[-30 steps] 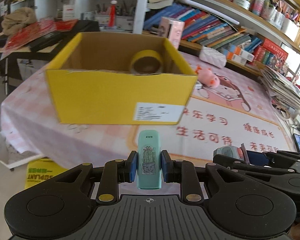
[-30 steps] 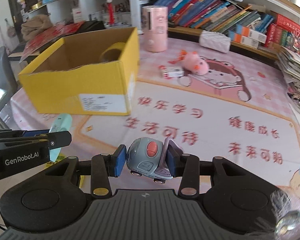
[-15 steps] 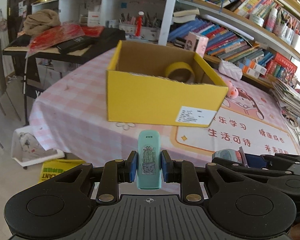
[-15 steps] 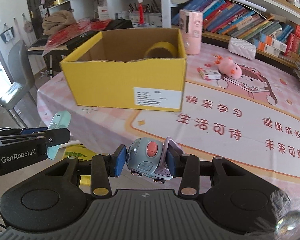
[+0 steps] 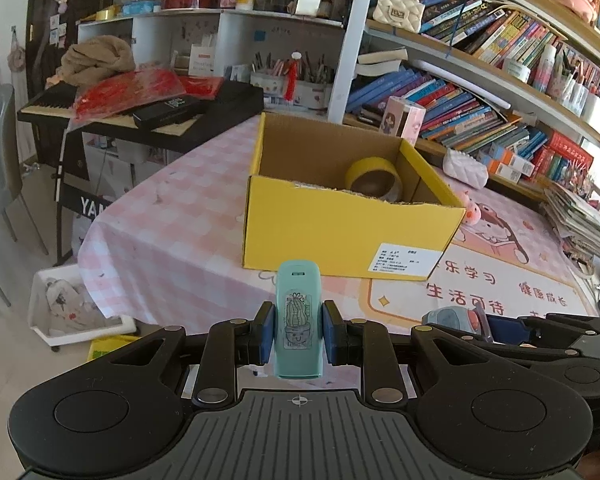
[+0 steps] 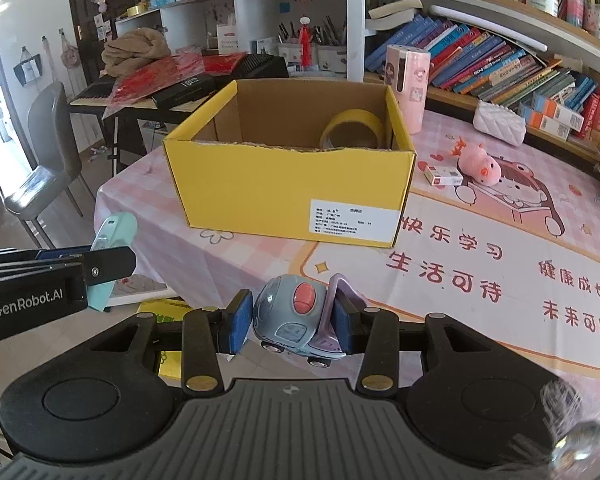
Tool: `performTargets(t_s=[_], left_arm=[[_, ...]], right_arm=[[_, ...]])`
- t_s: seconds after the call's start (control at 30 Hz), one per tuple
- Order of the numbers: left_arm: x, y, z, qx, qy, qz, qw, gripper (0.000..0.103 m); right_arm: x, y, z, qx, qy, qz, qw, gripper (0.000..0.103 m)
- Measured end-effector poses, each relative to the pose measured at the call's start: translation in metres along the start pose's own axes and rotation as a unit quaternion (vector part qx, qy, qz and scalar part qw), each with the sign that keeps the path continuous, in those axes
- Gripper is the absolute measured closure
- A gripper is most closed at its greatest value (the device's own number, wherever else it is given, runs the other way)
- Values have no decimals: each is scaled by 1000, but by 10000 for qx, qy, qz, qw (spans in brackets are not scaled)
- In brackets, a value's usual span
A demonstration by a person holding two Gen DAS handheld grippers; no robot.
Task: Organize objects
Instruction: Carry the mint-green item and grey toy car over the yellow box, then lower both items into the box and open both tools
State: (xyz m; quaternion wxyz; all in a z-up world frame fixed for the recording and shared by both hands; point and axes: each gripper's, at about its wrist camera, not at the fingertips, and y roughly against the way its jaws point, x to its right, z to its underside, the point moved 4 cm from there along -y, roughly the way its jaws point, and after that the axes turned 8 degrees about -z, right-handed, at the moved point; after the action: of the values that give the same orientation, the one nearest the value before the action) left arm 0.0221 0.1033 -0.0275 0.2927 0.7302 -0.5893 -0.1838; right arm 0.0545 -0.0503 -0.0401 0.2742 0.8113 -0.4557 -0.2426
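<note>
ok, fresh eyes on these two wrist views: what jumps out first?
The open yellow box on the pink checked table, with a yellow tape roll leaning in its far right corner. Nearer, the left gripper clamps a mint case with a cactus sticker, and the right gripper clamps a grey toy car.

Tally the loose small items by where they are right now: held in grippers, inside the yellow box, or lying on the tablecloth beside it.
Held in grippers: 2, teal case and toy car
Inside yellow box: 1, tape roll
On tablecloth: 2, pink plush and small carton
Total: 5
</note>
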Motion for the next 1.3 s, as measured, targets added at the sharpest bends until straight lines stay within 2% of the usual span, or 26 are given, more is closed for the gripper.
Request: performTargets(t_s=[0.17,0.3,0.5,0.73,1.0,1.3], left_arm=[[5,1,-6,140,-77,32,9999,80],[10,0,-25,373,-142,16,9992,80],[16,-16,-64,697,-151,-43,9974,80],[31,-55,-103,811,-196,-101,9965,80],[51,-99,-124,683,-330,-203,9969,80],[60,-137,-123,322,-472,-340,9978,80]], right_arm=[[4,1,-7,108,16,61,9999,63],[10,5,-24,415,65,118,9990,63],[24,5,-71,1076,311,235,9934,63],[48,-16,-132,1473,470,266,9876,63],[69,-60,-177,1419,625,95,9879,63],[69,-109,-193,951,837,-254,9916,63]])
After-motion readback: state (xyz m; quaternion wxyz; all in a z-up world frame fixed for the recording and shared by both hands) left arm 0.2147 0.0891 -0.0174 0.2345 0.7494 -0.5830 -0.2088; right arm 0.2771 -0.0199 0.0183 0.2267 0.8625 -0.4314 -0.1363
